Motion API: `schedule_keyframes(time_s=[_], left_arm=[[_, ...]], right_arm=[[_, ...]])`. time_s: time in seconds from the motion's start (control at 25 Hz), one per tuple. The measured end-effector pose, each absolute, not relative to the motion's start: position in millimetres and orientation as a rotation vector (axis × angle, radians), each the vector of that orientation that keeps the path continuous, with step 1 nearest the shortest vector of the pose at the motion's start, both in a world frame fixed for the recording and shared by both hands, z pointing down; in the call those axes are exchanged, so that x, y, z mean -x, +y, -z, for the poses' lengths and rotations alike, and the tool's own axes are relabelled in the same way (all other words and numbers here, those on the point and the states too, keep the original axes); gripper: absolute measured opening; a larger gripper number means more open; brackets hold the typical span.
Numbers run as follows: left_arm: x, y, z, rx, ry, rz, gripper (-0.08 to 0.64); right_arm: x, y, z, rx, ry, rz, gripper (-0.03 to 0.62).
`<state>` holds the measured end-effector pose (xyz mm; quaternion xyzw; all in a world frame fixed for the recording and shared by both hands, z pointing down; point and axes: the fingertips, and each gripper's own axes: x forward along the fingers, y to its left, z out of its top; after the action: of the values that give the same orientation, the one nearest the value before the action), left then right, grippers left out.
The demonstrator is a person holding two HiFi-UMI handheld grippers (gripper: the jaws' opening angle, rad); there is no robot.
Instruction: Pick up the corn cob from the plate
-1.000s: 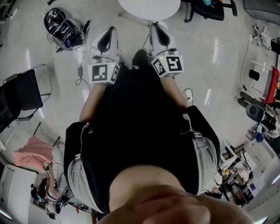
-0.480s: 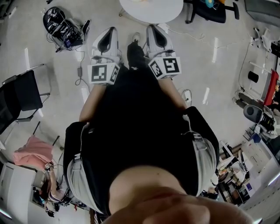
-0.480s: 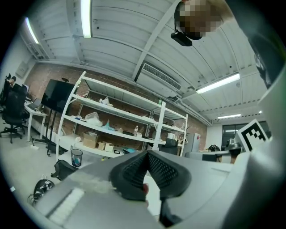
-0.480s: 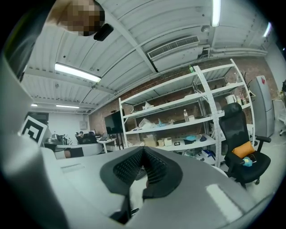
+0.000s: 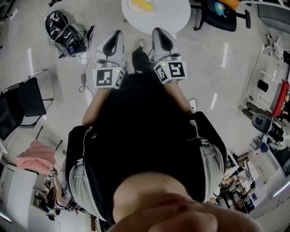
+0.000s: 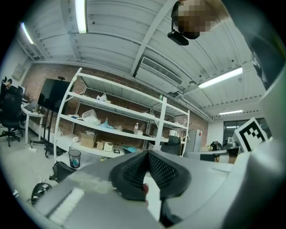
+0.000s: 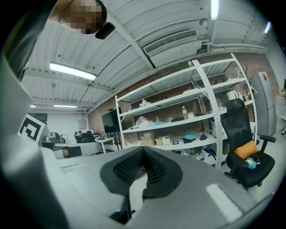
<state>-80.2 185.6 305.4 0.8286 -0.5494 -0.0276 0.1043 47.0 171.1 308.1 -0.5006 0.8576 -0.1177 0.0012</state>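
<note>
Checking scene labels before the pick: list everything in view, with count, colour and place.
round table: 1, white, top centre of the head view, ahead of both grippers
corn cob: 1, yellow, on the table at the frame's top edge; its plate is hard to make out
office chair: 1, black with an orange cushion, right of the table
folding chair: 1, black, floor at left
cloth: 1, pink, lower left
bag with cables: 1, black, floor at upper left
shelving unit: 1, white, against the brick wall
waste bin: 1, dark, floor by the shelving
left gripper: 1, grey, jaws together, empty
right gripper: 1, grey, jaws together, empty
person's torso: 1, black top, centre of the head view
</note>
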Motion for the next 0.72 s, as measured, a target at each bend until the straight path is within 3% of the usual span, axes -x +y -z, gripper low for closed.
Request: schedule_keyframes(time_s=[0.72], left_arm=[[46,83,-302,-2.401,-1.679,0.062,0.006]], right_arm=[[-73,64,-311,1.473,2.759,0.406,0.008]])
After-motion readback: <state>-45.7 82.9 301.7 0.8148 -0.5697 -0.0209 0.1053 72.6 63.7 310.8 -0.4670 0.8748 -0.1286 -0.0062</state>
